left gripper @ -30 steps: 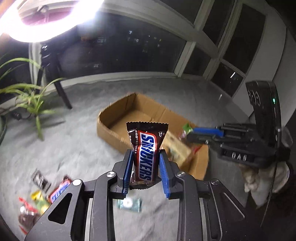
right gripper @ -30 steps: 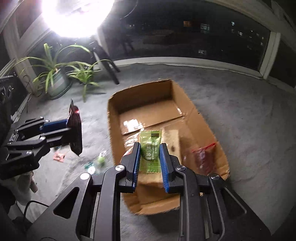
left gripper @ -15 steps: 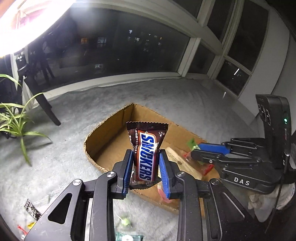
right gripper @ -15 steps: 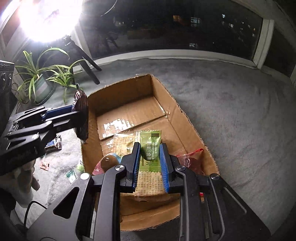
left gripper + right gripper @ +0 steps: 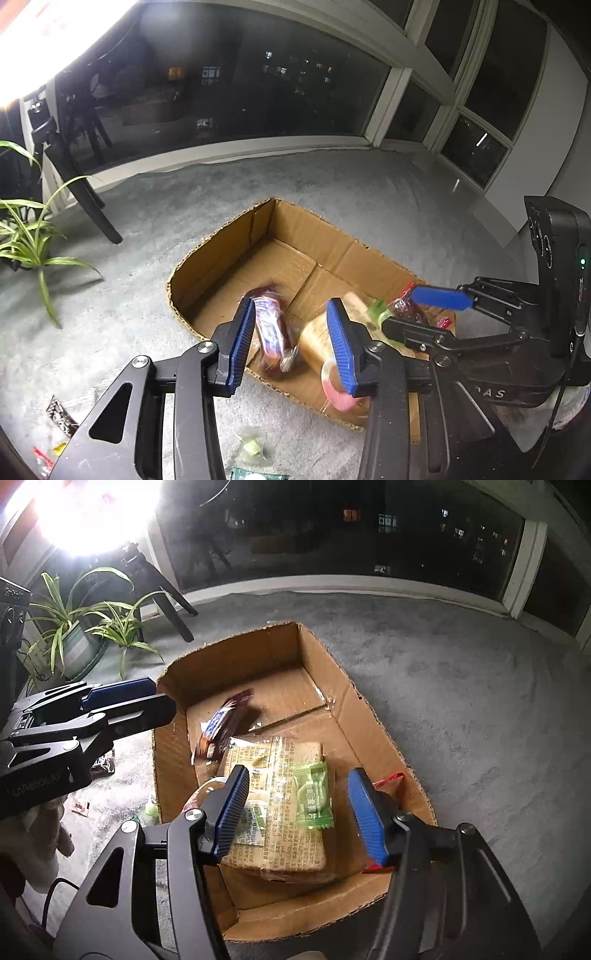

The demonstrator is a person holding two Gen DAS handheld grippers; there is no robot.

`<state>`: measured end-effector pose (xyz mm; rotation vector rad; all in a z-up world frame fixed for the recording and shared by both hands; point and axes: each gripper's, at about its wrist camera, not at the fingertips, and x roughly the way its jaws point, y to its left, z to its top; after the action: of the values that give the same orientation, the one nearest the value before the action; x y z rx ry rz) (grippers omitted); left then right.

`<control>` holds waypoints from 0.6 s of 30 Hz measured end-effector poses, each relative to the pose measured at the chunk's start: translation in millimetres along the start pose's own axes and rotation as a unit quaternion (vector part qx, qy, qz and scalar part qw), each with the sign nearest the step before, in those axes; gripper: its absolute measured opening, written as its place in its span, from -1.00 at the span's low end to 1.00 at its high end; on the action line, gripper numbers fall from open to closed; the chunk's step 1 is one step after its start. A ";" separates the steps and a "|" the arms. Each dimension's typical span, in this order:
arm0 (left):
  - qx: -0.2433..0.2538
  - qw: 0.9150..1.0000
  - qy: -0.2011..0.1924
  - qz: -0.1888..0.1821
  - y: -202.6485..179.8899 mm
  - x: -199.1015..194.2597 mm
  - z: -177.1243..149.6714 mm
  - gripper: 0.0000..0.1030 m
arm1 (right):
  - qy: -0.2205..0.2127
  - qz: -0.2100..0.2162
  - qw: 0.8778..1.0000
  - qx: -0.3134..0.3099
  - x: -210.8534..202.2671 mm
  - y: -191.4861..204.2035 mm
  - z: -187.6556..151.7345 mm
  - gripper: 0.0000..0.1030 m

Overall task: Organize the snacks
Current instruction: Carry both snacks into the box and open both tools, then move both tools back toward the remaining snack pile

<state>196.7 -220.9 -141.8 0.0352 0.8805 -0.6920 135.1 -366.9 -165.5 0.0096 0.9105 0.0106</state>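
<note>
Both grippers over the cardboard box point(image 5: 373, 716), pointed down so drops land inside. Left gripper point(image 5: 291, 345) jaws opening, nothing pinched; chocolate bar point(image 5: 271, 330) blurred below them, tumbling to the box floor. Right gripper point(image 5: 303, 808) jaws opening too; green candy point(image 5: 314, 794) free of the pads, lying on the tan packet point(image 5: 280, 823) in the box. More snacks remain on the carpet point(image 5: 110, 314), e.g. a green wrapper point(image 5: 251, 445)

Chocolate bar point(image 5: 271, 328) smeared by motion blur inside the cardboard box point(image 5: 221, 247), its label unreadable, green packet point(image 5: 258, 474) cut off by the lower edge, pink snack point(image 5: 338, 395) half hidden behind a tool pad, print on the tan packet point(image 5: 288, 812) too small to read
</note>
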 end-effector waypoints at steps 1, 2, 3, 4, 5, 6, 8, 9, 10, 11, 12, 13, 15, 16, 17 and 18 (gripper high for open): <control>0.001 1.000 -0.001 0.001 1.1 -0.7 0.1 -0.25 | -0.001 0.002 1.000 0.001 -1.6 0.1 0.1 0.14; 0.002 1.000 -0.003 0.003 1.2 -4.2 0.1 -0.25 | -0.002 0.002 1.000 0.001 -2.6 0.6 0.2 0.14; 0.003 1.000 -0.005 0.003 1.9 -6.0 -0.2 -0.25 | -0.003 0.002 1.000 0.000 -4.4 1.8 0.3 0.14; 0.002 1.000 -0.007 0.003 3.0 -9.9 -0.3 -0.25 | -0.004 0.003 1.000 -0.001 -5.9 2.7 0.0 0.14; 0.001 1.000 -0.009 0.002 4.4 -12.2 0.1 -0.25 | -0.006 0.004 1.000 -0.002 -7.7 4.0 -0.2 0.14; -0.002 1.000 -0.013 0.002 6.1 -17.4 0.3 -0.25 | -0.008 0.005 1.000 -0.003 -9.7 5.6 -0.4 0.14; -0.008 1.000 -0.020 0.003 9.7 -26.9 0.2 -0.25 | -0.013 0.012 1.000 -0.008 -14.8 11.5 -0.8 0.14; -0.008 1.000 -0.024 0.005 11.8 -33.7 -0.7 -0.25 | -0.016 0.015 1.000 -0.011 -17.8 15.2 -1.1 0.14; -0.009 1.000 -0.028 0.009 14.4 -40.4 -1.6 -0.25 | -0.019 0.017 1.000 -0.014 -20.4 18.6 -1.3 0.14; -0.011 0.999 -0.031 0.013 16.4 -45.1 -2.4 -0.25 | -0.022 0.021 0.999 -0.017 -23.2 22.9 -1.4 0.14; -0.015 0.999 -0.036 0.015 20.1 -52.9 -3.6 -0.25 | -0.026 0.025 0.999 -0.020 -26.2 27.2 -1.3 0.14; -0.021 0.999 -0.041 0.016 24.9 -61.3 -5.5 -0.25 | -0.030 0.031 0.999 -0.024 -29.5 31.8 -1.2 0.14; -0.025 0.998 -0.048 0.023 33.3 -75.5 -10.2 -0.25 | -0.036 0.044 0.998 -0.034 -35.6 41.5 -1.5 0.14; -0.028 0.998 -0.050 0.028 38.4 -82.1 -12.7 -0.25 | -0.041 0.051 0.997 -0.040 -38.9 48.3 -1.9 0.14; -0.034 0.997 -0.054 0.035 46.0 -91.3 -17.0 -0.25 | -0.042 0.057 0.996 -0.047 -41.0 53.8 -2.0 0.14; -0.041 0.997 -0.056 0.040 52.9 -98.5 -21.0 -0.25 | -0.043 0.063 0.996 -0.053 -42.5 59.3 -2.3 0.14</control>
<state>169.3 -119.6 -97.8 -0.0409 0.7944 -0.5767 106.9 -308.1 -132.6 -0.0306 0.8215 0.1747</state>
